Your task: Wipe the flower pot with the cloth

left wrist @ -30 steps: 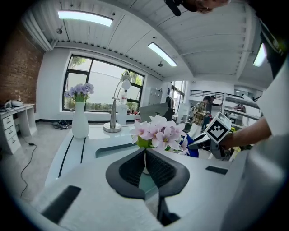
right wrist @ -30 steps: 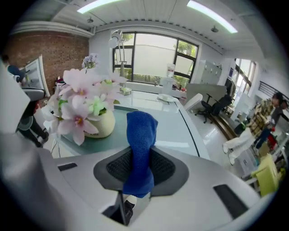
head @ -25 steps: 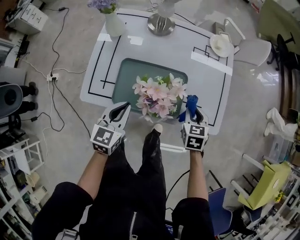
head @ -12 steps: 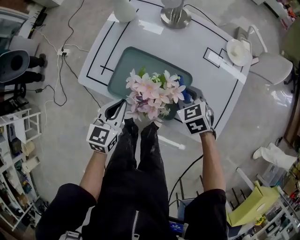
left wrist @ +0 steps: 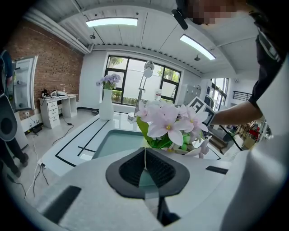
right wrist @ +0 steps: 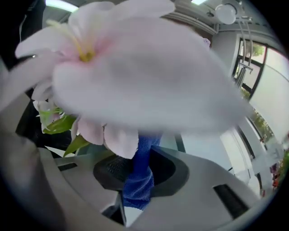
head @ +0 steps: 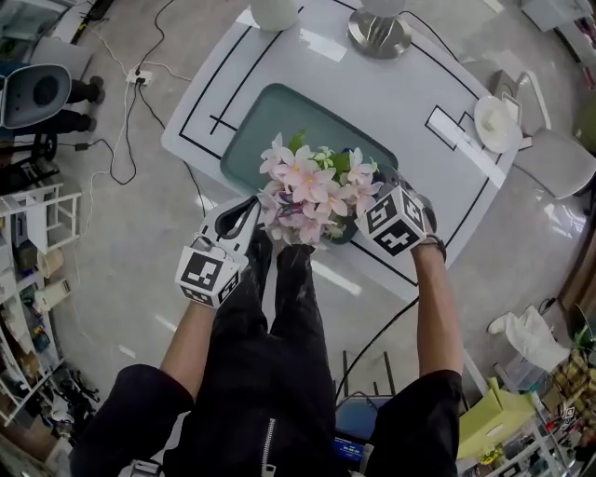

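In the middle of the head view, a flower pot [head: 341, 233] stands at the near edge of the white desk [head: 391, 102], on the lower right end of a green mat [head: 279, 126]. The pot itself is almost fully covered by its pink flowers [head: 312, 186]; only a dark part of it shows under the lower right side of the bouquet. The right claw [right wrist: 140, 171] is clenched on a blue cloth [right wrist: 141, 178], which hangs as a folded strip between the two dark pads. In the right gripper view a big pink petal fills the upper part of the frame, very near to the camera and blurred, so this claw is close against the flowers. If the cloth touches the pot, I cannot tell. In the head view its marker cube is just at the right of the bouquet. The left claw [left wrist: 145, 169] is closed with nothing between its pads; only a thin line separates them. It is held just at the left of the flowers, at the lower left of the bouquet in the head view, and it is pointing toward them. At the top of the head view there are a white vase [head: 273, 11] and a round metal base [head: 377, 33] on the far side of the desk, and a white dish [head: 494, 121] lies at the upper right.
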A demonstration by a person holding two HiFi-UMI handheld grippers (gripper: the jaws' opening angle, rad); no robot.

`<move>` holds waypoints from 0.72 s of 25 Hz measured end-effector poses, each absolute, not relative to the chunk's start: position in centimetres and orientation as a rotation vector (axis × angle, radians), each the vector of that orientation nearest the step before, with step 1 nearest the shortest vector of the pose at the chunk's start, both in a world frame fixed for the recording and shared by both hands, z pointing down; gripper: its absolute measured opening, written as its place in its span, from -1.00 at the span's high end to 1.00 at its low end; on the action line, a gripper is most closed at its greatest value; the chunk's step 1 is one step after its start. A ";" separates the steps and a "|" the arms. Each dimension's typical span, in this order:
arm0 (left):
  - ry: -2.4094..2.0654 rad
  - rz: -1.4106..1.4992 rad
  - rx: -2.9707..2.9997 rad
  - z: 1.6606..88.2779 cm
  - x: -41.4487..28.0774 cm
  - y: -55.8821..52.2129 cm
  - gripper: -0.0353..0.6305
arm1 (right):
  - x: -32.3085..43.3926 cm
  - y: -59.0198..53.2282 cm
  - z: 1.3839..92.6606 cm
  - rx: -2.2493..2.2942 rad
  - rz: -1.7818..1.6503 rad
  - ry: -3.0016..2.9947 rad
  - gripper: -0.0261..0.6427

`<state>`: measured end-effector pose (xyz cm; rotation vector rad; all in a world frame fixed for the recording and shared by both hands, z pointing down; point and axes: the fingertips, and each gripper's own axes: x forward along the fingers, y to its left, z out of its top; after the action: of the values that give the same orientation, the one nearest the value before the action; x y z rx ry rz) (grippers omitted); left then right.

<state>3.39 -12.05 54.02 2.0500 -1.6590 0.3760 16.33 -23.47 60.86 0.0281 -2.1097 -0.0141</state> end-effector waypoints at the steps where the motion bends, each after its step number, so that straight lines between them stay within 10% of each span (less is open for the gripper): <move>1: -1.659 0.373 2.051 54.1 3.4 -12.0 0.85 | 16.4 -23.5 60.9 0.028 -0.011 -2.112 0.64; 18: -1.549 0.353 2.147 54.2 3.2 -11.4 0.85 | 18.2 -17.9 60.6 0.129 0.120 -2.078 0.64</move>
<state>3.17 -11.41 54.16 2.1466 -1.5485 0.3526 18.19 -17.91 60.64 0.1288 -2.0776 0.1200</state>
